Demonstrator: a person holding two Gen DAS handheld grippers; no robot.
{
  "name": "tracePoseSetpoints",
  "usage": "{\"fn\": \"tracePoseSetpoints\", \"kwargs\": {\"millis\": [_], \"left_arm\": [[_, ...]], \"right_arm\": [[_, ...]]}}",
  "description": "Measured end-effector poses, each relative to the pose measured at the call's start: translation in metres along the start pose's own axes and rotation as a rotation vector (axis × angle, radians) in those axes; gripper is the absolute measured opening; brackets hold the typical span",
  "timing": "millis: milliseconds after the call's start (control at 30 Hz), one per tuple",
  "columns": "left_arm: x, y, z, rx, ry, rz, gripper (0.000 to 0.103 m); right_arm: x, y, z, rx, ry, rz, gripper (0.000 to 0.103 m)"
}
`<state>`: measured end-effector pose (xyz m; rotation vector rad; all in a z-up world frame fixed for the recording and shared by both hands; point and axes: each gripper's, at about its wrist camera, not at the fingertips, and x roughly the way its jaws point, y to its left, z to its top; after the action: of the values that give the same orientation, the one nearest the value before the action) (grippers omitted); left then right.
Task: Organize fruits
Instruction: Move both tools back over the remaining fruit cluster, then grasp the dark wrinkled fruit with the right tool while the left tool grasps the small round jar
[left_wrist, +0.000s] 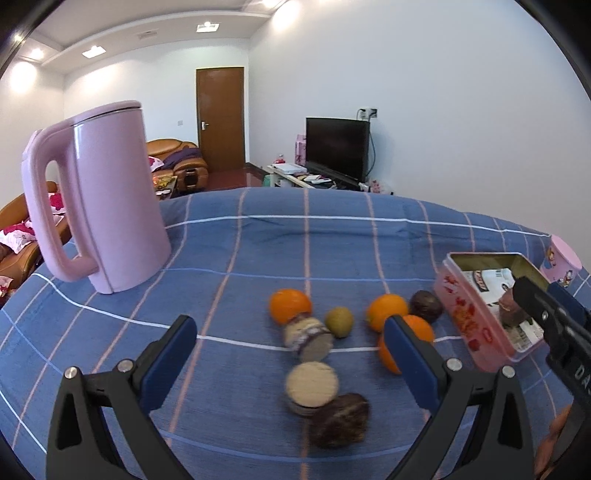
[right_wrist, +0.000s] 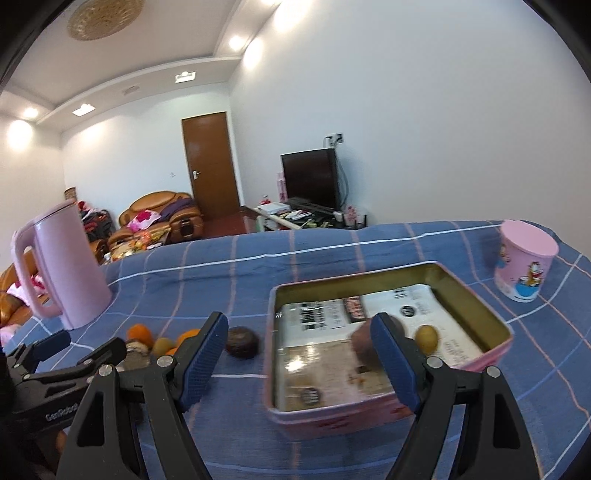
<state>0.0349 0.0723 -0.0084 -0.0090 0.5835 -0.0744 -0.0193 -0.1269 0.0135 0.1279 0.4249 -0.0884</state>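
Fruits mostly loose on blue checked cloth (left_wrist: 258, 251) ahead of the left gripper (left_wrist: 290, 356): three round oranges (left_wrist: 290, 304), green kiwi (left_wrist: 339, 320), dark passionfruit (left_wrist: 425, 305). Open pink rectangular tin (right_wrist: 491, 314) under the right gripper (right_wrist: 301, 363) already holds a kiwi (right_wrist: 427, 338) and a brown fruit, so it's probably the collection bin. Both grippers spread wide, empty.

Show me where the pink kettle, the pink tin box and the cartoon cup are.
pink kettle (left_wrist: 122, 206), left wrist view, middle of its body.
pink tin box (right_wrist: 495, 321), right wrist view, right rim.
cartoon cup (right_wrist: 524, 266), right wrist view, its side wall.
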Motion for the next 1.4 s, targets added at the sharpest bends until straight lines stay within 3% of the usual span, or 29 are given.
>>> {"fn": "tracePoseSetpoints", "kwargs": {"millis": [133,267,467,733,900,1000,1033,1233,1300,1400], "left_arm": [[0.005,0.018,0.004,-0.013,0.021,0.012,0.103],[0.013,0.052,0.011,-0.070,0.048,0.072,0.103],[0.021,0.087,0.013,-0.110,0.067,0.136,0.103],[0.026,0.088,0.012,-0.109,0.091,0.093,0.103],[0.024,0.082,0.012,-0.080,0.084,0.079,0.103],[0.025,0.082,0.013,-0.087,0.079,0.060,0.103],[0.025,0.083,0.013,-0.091,0.078,0.055,0.103],[0.019,0.082,0.012,-0.103,0.051,-0.009,0.103],[0.014,0.078,0.013,-0.098,0.034,-0.068,0.103],[0.008,0.063,0.012,-0.043,0.022,-0.163,0.102]], "right_arm": [[0.007,0.018,-0.001,-0.024,0.031,0.033,0.081],[0.012,0.036,-0.005,-0.058,0.071,0.073,0.081],[0.029,0.069,-0.015,-0.108,0.193,0.214,0.081],[0.043,0.121,-0.033,-0.232,0.337,0.372,0.081],[0.056,0.136,-0.042,-0.294,0.413,0.370,0.080],[0.066,0.137,-0.046,-0.293,0.463,0.366,0.058],[0.069,0.136,-0.046,-0.285,0.480,0.365,0.045],[0.062,0.121,-0.046,-0.241,0.461,0.384,0.045],[0.049,0.106,-0.037,-0.211,0.382,0.386,0.045],[0.026,0.084,-0.025,-0.223,0.209,0.286,0.045]]}}
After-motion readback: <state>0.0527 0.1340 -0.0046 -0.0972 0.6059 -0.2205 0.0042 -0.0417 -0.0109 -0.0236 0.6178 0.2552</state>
